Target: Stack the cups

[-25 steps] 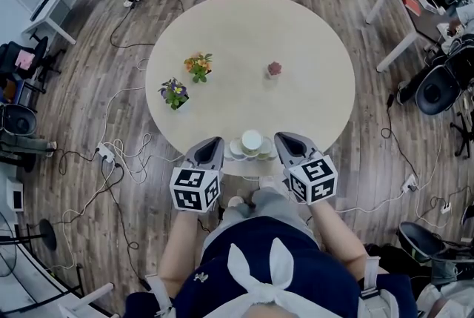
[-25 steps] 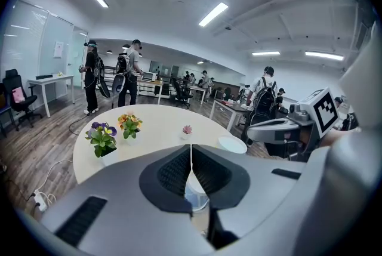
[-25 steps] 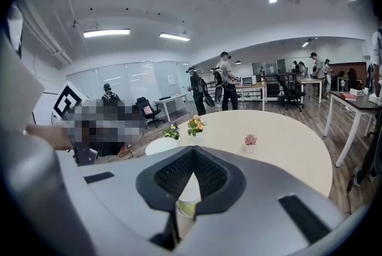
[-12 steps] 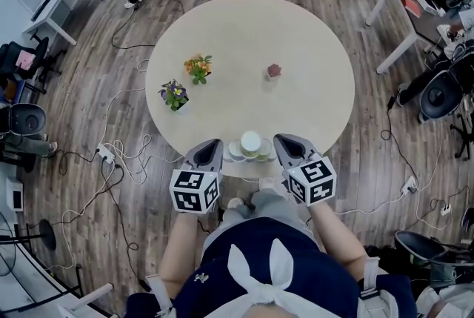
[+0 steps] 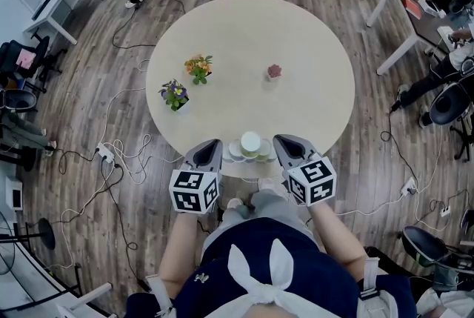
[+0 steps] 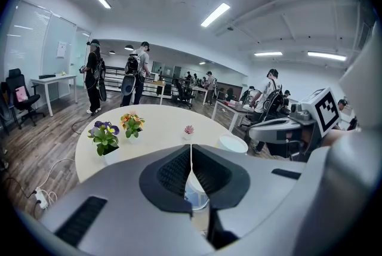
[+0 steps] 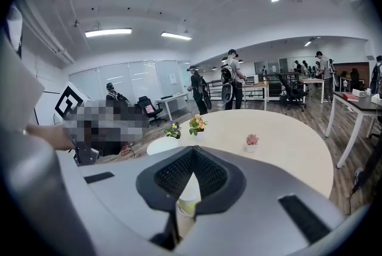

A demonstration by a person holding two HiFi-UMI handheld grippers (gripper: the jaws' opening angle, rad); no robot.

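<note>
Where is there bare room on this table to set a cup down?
Bare: the far half and right side of the round beige table, beyond the orange-flower pot and small pink plant pot. Crowded: the near edge, where pale cups cluster between the left gripper and right gripper, and the left by the purple-flower pot.

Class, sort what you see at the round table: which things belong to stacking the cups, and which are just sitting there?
Belong to the job: cups; left gripper; right gripper, both shut and empty.
Just sitting there: purple flowers; orange flowers; small pink plant.
</note>
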